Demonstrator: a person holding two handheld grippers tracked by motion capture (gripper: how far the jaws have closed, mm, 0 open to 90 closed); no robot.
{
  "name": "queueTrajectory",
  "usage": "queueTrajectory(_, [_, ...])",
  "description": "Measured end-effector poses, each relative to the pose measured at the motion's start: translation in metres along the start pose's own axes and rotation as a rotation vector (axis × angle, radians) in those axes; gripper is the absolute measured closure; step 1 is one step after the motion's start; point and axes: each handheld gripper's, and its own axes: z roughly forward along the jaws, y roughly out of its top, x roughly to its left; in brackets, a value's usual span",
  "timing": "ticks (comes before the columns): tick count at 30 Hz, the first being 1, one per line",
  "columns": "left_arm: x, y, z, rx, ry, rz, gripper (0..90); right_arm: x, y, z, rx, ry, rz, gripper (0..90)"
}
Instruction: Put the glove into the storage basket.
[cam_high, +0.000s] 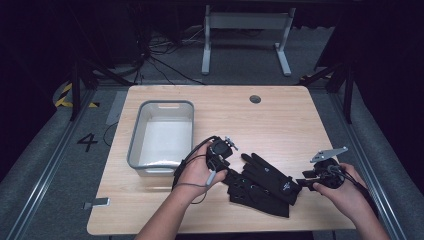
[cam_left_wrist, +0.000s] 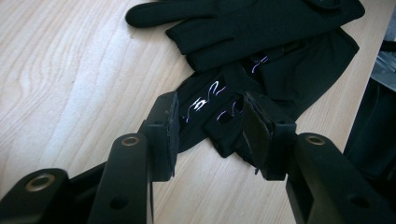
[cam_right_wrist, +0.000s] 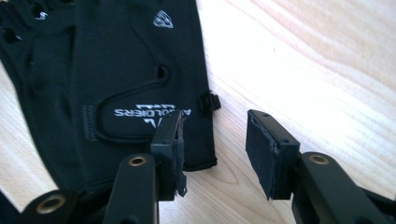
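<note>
Here two black gloves (cam_high: 262, 182) lie overlapping near the front edge of the table (cam_high: 280, 120), a little right of its middle, with fingers toward the back edge and cuffs toward the front right. A grey bin (cam_high: 162, 136) stands open and unfilled toward the left edge, probably where the gloves are meant to go.

The left gripper (cam_high: 224, 167) comes in at the gloves' left side. In the left gripper view its jaws straddle the fingertip end of the lower glove (cam_left_wrist: 219, 119), the fabric lying between the pads but not pressed by them (half spread, so this reads as lining up a pinch rather than a grip). Taking that loose end would give a firm fold to lift.

The right gripper (cam_high: 307, 179) sits at the opposite side, by the cuffs. In the right gripper view its jaws stand spread: the left pad rests over the cuff edge of the upper glove (cam_right_wrist: 116, 79), beside its printed strap, and the right pad stands over bare wood. It holds nothing; placed there, it looks set to grab that hem, so each hand would take a different glove or end and the pile could come apart cleanly.
</note>
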Motion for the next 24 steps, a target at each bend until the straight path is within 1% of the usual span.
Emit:
queueTrajectory(2, [0.000, 0.001, 0.003, 0.004, -0.003, 0.002, 57.1, -0.002, -0.003, 0.004, 0.015, 0.004, 0.013, 57.2])
queueTrajectory(4, [0.000, 0.002, 0.007, 0.013, -0.002, 0.010, 57.1, -0.003, -0.003, 0.005, 0.018, 0.005, 0.015, 57.1])
queueTrajectory(5, [0.000, 0.002, 0.009, 0.013, -0.003, 0.006, 57.1, -0.003, -0.004, 0.006, 0.022, 0.007, 0.013, 57.1])
queueTrajectory(7, [0.000, 0.002, 0.012, 0.014, -0.006, 0.007, 57.1, -0.002, -0.004, 0.009, 0.030, 0.020, 0.020, 56.9])
queueTrajectory(8, [0.000, 0.003, 0.013, 0.020, -0.009, 0.007, 57.1, -0.001, -0.004, 0.011, 0.041, 0.029, 0.025, 56.9])
queueTrajectory(9, [0.000, 0.003, 0.014, 0.016, -0.010, 0.005, 57.0, -0.001, -0.005, 0.013, 0.053, 0.037, 0.019, 56.9])
queueTrajectory(11, [0.000, 0.004, 0.015, 0.016, -0.010, 0.008, 56.6, 0.000, -0.006, 0.017, 0.076, 0.042, 0.024, 56.7])
queueTrajectory(12, [-0.001, 0.004, 0.015, 0.014, -0.008, 0.010, 56.4, 0.000, -0.008, 0.021, 0.092, 0.042, 0.020, 56.8])
queueTrajectory(14, [-0.002, 0.005, 0.015, 0.012, -0.008, 0.013, 56.3, 0.001, -0.008, 0.022, 0.095, 0.040, 0.019, 56.7])
queueTrajectory(15, [-0.002, 0.005, 0.015, 0.012, -0.008, 0.014, 56.0, 0.002, -0.009, 0.027, 0.119, 0.033, 0.010, 56.8])
queueTrajectory(16, [-0.002, 0.005, 0.015, 0.010, -0.008, 0.014, 55.7, 0.003, -0.009, 0.029, 0.128, 0.032, 0.005, 56.8])
queueTrajectory(20, [-0.001, 0.005, 0.017, 0.003, -0.001, 0.008, 54.1, 0.004, -0.008, 0.031, 0.132, 0.029, -0.001, 56.6])
queueTrajectory(22, [-0.001, 0.006, 0.018, -0.002, -0.001, 0.008, 53.8, 0.004, -0.009, 0.032, 0.130, 0.034, 0.007, 57.3])
queueTrajectory(23, [-0.001, 0.006, 0.019, 0.000, -0.002, 0.009, 53.7, 0.004, -0.009, 0.032, 0.126, 0.035, 0.008, 59.0])
queueTrajectory(24, [-0.002, 0.007, 0.022, -0.001, -0.003, 0.008, 53.4, 0.004, -0.009, 0.032, 0.126, 0.056, 0.006, 68.4])
